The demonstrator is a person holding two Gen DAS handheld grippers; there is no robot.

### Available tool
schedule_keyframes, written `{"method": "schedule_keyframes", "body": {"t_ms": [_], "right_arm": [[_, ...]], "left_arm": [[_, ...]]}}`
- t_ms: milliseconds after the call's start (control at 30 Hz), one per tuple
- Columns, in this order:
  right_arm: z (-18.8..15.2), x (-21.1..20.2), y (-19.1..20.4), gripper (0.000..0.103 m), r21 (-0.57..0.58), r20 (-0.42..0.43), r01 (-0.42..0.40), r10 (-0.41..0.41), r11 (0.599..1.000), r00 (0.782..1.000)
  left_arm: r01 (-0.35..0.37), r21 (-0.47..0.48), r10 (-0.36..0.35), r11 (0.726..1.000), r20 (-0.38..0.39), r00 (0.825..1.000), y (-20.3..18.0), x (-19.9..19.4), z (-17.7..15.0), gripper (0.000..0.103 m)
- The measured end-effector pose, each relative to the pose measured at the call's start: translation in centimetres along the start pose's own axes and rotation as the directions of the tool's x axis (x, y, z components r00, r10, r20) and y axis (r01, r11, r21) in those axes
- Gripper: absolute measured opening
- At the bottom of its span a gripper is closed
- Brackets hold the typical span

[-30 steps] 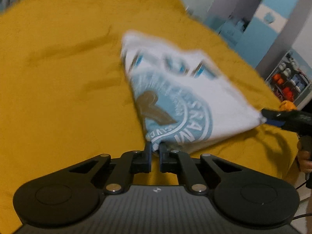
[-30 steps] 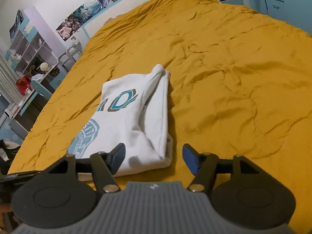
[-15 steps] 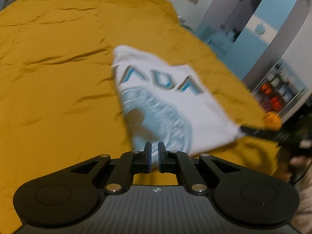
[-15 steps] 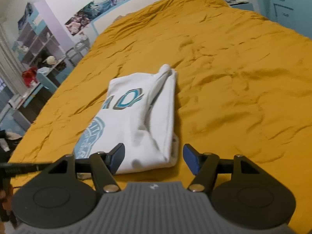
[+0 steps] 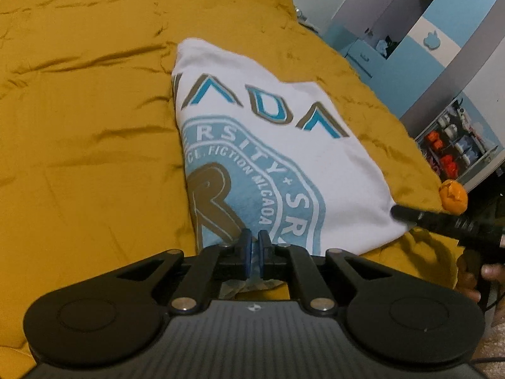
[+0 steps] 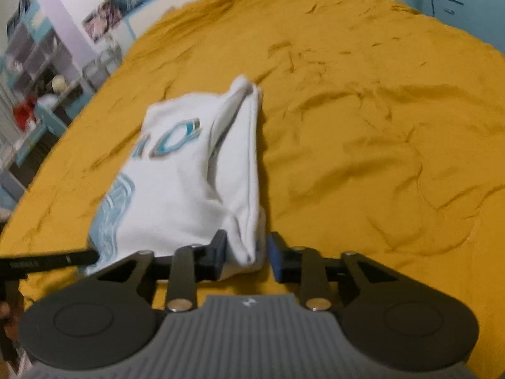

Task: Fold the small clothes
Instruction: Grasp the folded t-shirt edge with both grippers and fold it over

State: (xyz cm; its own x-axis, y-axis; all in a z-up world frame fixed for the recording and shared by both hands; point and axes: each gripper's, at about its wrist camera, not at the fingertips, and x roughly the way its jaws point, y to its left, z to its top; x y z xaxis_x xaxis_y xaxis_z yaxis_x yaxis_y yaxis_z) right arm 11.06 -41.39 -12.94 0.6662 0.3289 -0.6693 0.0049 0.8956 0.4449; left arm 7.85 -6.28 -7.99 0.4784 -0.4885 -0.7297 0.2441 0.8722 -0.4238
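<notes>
I see the bed (image 5: 79, 126), covered by a creased mustard-yellow spread, filling most of both wrist views. At its far edge in the left wrist view stand blue and white cabinets (image 5: 419, 41) and an open shelf unit (image 5: 454, 145) holding orange and white items; in the right wrist view a wall with posters (image 6: 110, 15) and cluttered shelving (image 6: 34, 63) lies beyond the bed's left side.

The folded white T-shirt (image 5: 284, 145) lies flat on the spread near the bed's near edge, its blue and brown print facing up. In the right wrist view the same garment shows a thick folded edge along its right side, running away from the camera.

My left claw (image 5: 255, 252) sits at the shirt's near edge, over the round blue emblem. Its jaws stand almost together with only a narrow slit between them; I cannot tell whether fabric is caught there.

My right claw (image 6: 246, 254) straddles the near right corner of the shirt. Its jaws have just been closing, and the folded corner lies between them; the left pad touches the cloth, while a gap shows at the right pad.

In the left wrist view a hand (image 5: 473, 281) appears at the right edge below the other claw's black finger, beside an orange knob (image 5: 454, 200).
</notes>
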Motion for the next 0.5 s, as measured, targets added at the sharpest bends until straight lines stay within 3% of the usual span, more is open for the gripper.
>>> {"method": "schedule_keyframes", "body": {"t_ms": [100,200,267,367,500], "right_arm": [[3.7,0.2,0.1,0.053,0.017,0.072,-0.044,0.043,0.999,0.996],[7.8,3.1,1.5,0.051,-0.062,0.110,-0.070,0.076,0.996,0.991],[10.2,5.9,2.1,0.053,-0.090,0.119,-0.031,0.042,0.995,0.992],[13.1,11.1,2.7,0.052,-0.115,0.061,-0.017,0.024,0.993,0.998],[14.2,16.0,3.3,0.046,-0.154,-0.005,0.029,-0.030,0.988,1.000]], "left_arm": [[0.022,-0.002,-0.022,1.000,0.047,0.999,-0.4,-0.8,0.8,0.014],[0.061,0.006,-0.061,0.998,0.023,0.998,-1.0,0.0,1.4,0.019],[0.039,0.029,-0.039,0.999,-0.012,0.999,-1.5,1.3,1.2,0.019],[0.014,0.055,-0.013,0.998,-0.024,1.000,-1.8,2.4,0.9,0.029],[0.025,0.037,-0.023,0.999,-0.038,0.999,-1.6,3.0,0.9,0.033]]}}
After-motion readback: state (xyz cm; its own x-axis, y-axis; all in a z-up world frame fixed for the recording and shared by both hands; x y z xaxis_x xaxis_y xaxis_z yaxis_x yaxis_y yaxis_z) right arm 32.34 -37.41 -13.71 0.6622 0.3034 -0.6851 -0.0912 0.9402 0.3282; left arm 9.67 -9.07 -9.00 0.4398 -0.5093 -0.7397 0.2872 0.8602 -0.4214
